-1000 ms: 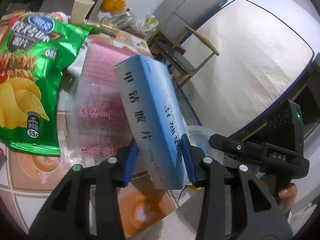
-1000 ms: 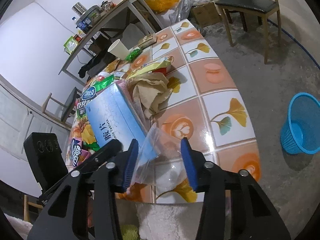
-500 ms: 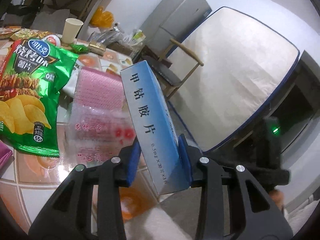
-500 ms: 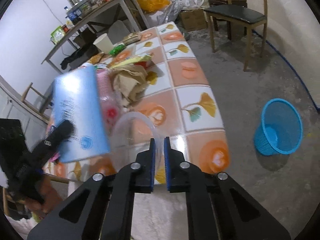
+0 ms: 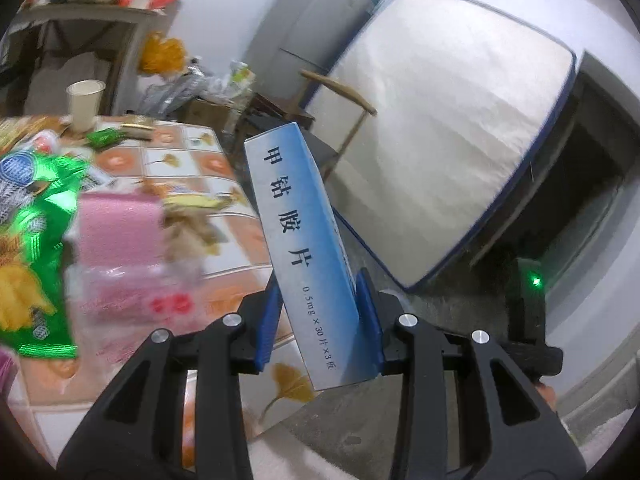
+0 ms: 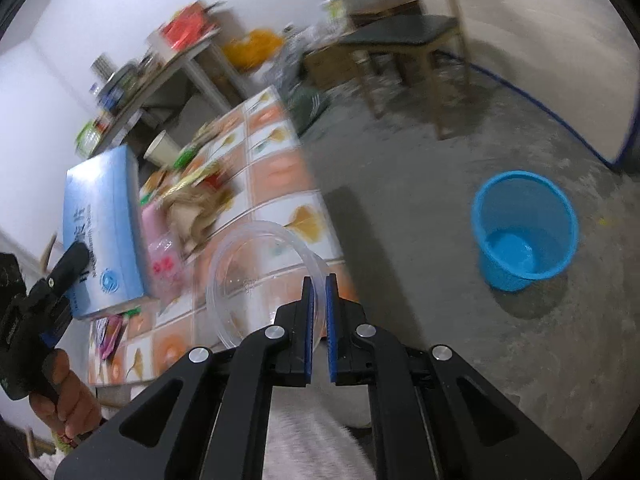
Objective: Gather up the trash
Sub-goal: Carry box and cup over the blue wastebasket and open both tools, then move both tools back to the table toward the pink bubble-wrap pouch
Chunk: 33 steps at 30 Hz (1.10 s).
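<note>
My left gripper point(image 5: 318, 320) is shut on a blue medicine box point(image 5: 298, 236) with Chinese print and holds it upright above the table's near right corner. The box also shows in the right wrist view point(image 6: 102, 236), with the left gripper point(image 6: 52, 288) below it. My right gripper point(image 6: 319, 320) is shut on the rim of a clear plastic bowl point(image 6: 256, 280) and holds it above the table's edge. A blue plastic basket point(image 6: 524, 232) stands on the concrete floor to the right.
The tiled table point(image 5: 192, 160) carries a green chip bag point(image 5: 28, 248), a pink bubble-wrap pack point(image 5: 120, 240), crumpled brown paper point(image 6: 196, 208) and a paper cup point(image 5: 84, 104). A wooden chair point(image 6: 404, 40) and a leaning mattress point(image 5: 440, 128) stand beyond.
My right gripper closed on the clear bowl and lifted it toward the floor side. My left gripper raised the blue box and swung right, away from the table.
</note>
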Each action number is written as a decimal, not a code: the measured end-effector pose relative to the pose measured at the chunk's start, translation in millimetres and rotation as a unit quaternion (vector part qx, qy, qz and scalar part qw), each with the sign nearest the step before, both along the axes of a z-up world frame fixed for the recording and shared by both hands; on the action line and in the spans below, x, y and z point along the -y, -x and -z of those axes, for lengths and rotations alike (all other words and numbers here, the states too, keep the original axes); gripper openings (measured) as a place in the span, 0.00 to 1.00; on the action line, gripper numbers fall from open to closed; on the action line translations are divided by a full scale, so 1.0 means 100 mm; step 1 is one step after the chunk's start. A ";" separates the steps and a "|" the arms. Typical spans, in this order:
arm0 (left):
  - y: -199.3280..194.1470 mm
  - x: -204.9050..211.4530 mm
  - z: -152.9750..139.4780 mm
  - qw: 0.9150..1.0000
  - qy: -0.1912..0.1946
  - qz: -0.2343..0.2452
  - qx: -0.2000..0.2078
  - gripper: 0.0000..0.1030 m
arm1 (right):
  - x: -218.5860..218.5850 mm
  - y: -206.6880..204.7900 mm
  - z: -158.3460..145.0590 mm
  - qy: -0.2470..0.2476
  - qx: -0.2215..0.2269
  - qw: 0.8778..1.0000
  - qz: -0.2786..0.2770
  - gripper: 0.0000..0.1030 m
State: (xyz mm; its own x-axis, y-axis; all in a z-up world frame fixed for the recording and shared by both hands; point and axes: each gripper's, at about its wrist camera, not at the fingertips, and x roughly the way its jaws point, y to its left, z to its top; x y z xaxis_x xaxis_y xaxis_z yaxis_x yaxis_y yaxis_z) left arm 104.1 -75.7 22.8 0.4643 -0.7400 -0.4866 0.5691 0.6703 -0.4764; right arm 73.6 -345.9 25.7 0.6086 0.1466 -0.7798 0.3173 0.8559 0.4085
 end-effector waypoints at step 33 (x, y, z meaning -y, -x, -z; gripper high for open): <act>-0.84 3.84 1.00 0.948 -0.238 0.207 -0.055 0.71 | 2.92 0.61 1.79 -0.162 -0.043 0.923 0.346 0.47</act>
